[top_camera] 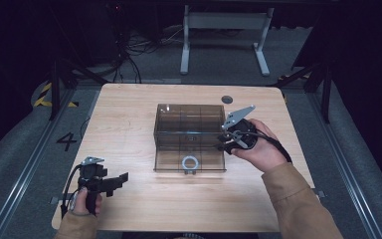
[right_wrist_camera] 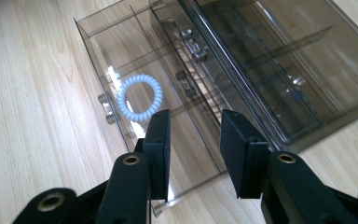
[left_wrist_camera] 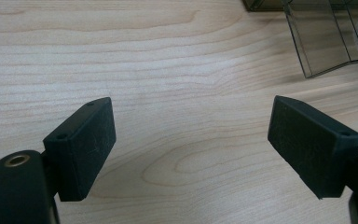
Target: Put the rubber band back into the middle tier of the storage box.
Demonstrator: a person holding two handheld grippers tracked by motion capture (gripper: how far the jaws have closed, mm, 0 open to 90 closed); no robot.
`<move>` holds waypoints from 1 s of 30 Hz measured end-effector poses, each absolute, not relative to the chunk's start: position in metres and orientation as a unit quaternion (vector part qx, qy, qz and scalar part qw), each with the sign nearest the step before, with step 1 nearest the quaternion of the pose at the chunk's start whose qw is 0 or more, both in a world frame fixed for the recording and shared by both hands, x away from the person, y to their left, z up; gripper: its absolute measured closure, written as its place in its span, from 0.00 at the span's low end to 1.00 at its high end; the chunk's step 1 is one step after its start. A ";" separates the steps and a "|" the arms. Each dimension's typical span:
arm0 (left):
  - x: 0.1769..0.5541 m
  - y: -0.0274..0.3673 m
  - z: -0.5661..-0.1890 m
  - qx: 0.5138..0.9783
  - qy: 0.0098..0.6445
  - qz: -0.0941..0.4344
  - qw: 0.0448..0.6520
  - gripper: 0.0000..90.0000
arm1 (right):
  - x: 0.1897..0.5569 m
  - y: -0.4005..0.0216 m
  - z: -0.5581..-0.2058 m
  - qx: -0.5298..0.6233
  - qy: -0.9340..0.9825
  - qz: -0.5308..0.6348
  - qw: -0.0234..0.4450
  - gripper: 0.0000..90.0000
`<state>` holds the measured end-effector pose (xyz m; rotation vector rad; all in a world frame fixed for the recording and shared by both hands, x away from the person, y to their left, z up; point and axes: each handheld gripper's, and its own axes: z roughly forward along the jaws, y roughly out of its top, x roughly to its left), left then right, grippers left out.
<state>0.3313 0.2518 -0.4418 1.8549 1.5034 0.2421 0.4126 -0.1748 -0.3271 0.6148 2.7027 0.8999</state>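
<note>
Lying in the smoky clear drawer (right_wrist_camera: 121, 60), a white coiled ring (right_wrist_camera: 142, 97).

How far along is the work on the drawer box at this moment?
Done: the white coil hair tie already lies in the pulled-out bottom drawer of the smoked plastic box. In hand: the right tongs hang open beside that drawer, gripping nothing; the left tongs rest open over bare table. Left: probably pushing the drawer shut.

One smoked clear drawer box (top_camera: 189, 124) on one wooden counter (top_camera: 129, 114), one pulled-out drawer (right_wrist_camera: 135, 98), one white coiled hair tie (right_wrist_camera: 142, 98) inside it, two handheld tools, left tool (top_camera: 121, 179), right tool (top_camera: 222, 143)
</note>
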 end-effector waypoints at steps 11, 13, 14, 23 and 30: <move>0.332 0.252 -0.443 0.720 0.587 0.093 0.359 0.18 | 0.405 -0.206 -0.326 0.222 0.910 0.325 0.130 0.69; 0.332 0.252 -0.442 0.719 0.587 0.091 0.360 0.18 | 0.403 -0.212 -0.325 0.228 0.908 0.326 0.132 0.68; 0.332 0.251 -0.442 0.720 0.587 0.092 0.360 0.18 | 0.402 -0.216 -0.325 0.234 0.906 0.327 0.133 0.68; 0.333 0.250 -0.443 0.722 0.584 0.091 0.359 0.18 | 0.394 -0.248 -0.331 0.267 0.893 0.333 0.146 0.66; 0.334 0.249 -0.443 0.721 0.585 0.091 0.359 0.18 | 0.391 -0.263 -0.337 0.280 0.887 0.334 0.152 0.66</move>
